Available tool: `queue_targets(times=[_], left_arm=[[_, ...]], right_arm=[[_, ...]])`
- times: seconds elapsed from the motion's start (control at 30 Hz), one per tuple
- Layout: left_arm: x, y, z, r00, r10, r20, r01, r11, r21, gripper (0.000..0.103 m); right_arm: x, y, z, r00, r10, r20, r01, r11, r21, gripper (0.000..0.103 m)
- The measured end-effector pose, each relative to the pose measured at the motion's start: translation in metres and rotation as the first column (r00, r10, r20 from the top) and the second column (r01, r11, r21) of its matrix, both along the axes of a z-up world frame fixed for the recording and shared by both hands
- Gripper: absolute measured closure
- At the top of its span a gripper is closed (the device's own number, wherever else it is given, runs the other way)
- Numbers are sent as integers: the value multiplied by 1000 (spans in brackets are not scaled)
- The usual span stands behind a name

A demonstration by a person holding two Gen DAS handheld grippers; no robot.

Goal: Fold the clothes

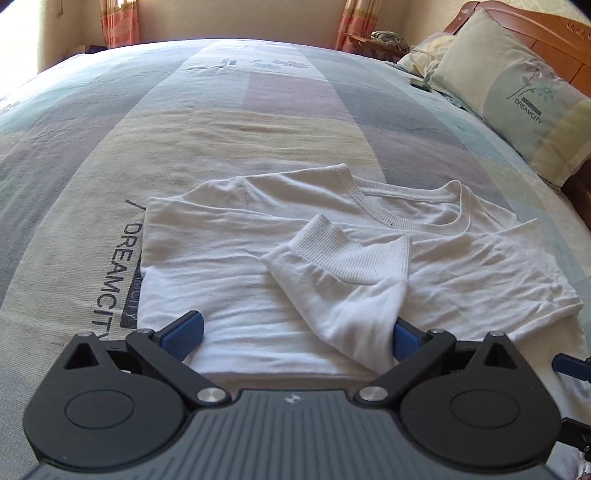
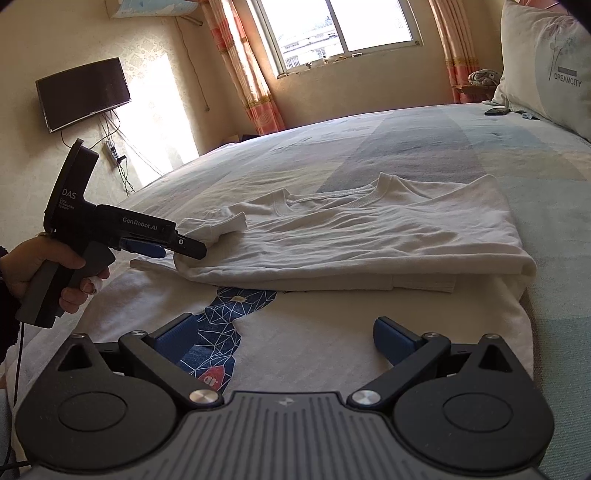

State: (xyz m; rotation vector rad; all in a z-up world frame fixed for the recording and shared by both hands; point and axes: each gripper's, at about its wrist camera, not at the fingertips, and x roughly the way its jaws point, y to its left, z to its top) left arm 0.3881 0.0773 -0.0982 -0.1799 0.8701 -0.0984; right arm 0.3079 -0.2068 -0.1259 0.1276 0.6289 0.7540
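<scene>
A bed with a pastel patchwork bedspread (image 1: 258, 122) printed DREAMCITY fills a sunlit bedroom. From the right wrist view, left to right: a dark wall television (image 2: 83, 94), a window (image 2: 343, 29) with orange curtains, and a matching pillow (image 2: 546, 66) far right. A white long-sleeved shirt (image 1: 332, 258), partly folded, lies on the bedspread just ahead of both tongs, one ribbed cuff (image 1: 347, 254) folded across its chest. Beneath it lies a second white garment with a blue geometric print (image 2: 225, 332). The left gripper (image 1: 295, 336) has its blue pads wide apart, the sleeve touching its right pad (no grip visible). The right gripper (image 2: 291, 339) is equally wide, holding nothing, just above the printed garment.
</scene>
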Motion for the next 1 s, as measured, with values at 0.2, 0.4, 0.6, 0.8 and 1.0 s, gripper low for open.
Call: queue_targets(times=[0.2,0.4,0.6,0.8,1.0], left_arm=[[19,8,2,999,-18,-40,5,957,-290,2],[42,26,-15,994,49,-98,-88,889,-450,3],[43,39,-29,993,83,-81,-113,838,-534,23],[38,60,-46,987,129,-93,-159,828,-537,85],[39,33,-16,997,81,3,-75,936,-343,97]], right_arm=[[2,-4,-1,1000,-4,-21,5,999,34,0],[3,-7,-2,999,-4,-33,5,999,51,0],[3,-8,-2,999,0,-40,3,998,59,0],[3,-9,-2,999,-1,-44,4,998,62,0],[3,-10,-2,999,-3,-52,7,997,72,0]])
